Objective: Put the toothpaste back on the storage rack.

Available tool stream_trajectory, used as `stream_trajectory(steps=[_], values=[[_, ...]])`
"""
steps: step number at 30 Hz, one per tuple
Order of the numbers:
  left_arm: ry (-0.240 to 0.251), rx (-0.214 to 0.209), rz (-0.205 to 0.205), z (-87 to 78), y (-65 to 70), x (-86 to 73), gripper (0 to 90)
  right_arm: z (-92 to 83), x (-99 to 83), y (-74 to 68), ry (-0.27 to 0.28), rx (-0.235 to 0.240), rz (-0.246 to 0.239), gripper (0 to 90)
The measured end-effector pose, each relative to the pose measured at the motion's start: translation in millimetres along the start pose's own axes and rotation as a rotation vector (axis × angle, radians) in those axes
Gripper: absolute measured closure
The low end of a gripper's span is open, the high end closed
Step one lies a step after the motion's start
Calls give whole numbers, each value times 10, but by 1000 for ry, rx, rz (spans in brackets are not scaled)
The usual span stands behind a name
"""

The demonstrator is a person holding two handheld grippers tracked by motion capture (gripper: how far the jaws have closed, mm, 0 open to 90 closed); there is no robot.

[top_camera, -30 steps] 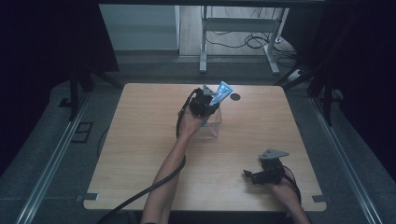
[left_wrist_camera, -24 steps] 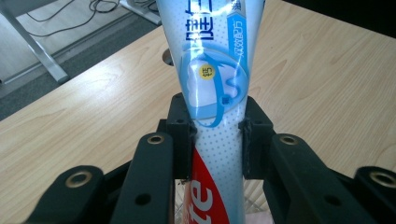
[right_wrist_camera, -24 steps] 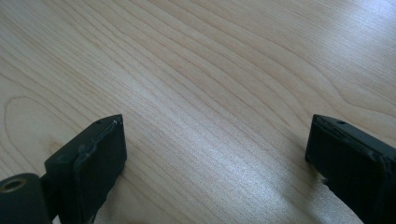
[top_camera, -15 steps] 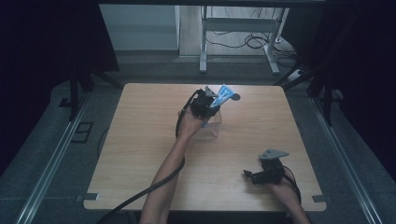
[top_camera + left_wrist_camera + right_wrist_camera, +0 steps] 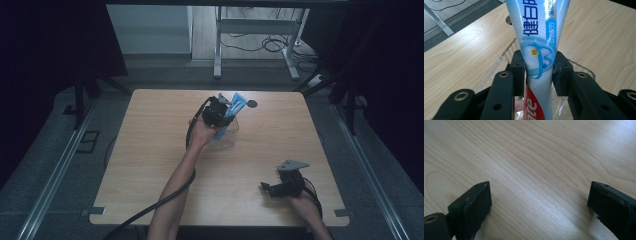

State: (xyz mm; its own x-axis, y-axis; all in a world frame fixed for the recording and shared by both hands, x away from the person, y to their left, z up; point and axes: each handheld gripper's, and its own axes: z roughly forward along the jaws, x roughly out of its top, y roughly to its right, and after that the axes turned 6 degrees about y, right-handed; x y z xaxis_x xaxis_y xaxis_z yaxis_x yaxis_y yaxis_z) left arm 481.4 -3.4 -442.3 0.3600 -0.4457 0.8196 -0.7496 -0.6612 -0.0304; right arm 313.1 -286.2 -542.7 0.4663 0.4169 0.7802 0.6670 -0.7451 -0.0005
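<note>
— While the left claw (image 5: 537, 72) has just been easing its jaws apart, pads still touch the toothpaste tube (image 5: 539, 37) between them?
— Yes, gripped; clear container (image 5: 499, 65) right under it.
— Right claw (image 5: 539, 202)?
— Wide open, bare table (image 5: 536, 157) between, well apart from the tube.

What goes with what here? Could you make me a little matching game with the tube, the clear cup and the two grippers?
Things:
1. tube
2. cup
3. left gripper
4. right gripper

States:
A. jaws wide apart over bare table
B. see-through, standing on the table under the tube
C. blue and white, with red lower down
D. jaws on either side of the tube, just been easing open

Pairs: 1-C, 2-B, 3-D, 4-A
</note>
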Motion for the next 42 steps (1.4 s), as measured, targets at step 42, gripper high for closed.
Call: stream_trajectory(steps=[42], values=[[-5,-6,-34,-72,53,-42,433,0,0,1,0,0,-2,50]])
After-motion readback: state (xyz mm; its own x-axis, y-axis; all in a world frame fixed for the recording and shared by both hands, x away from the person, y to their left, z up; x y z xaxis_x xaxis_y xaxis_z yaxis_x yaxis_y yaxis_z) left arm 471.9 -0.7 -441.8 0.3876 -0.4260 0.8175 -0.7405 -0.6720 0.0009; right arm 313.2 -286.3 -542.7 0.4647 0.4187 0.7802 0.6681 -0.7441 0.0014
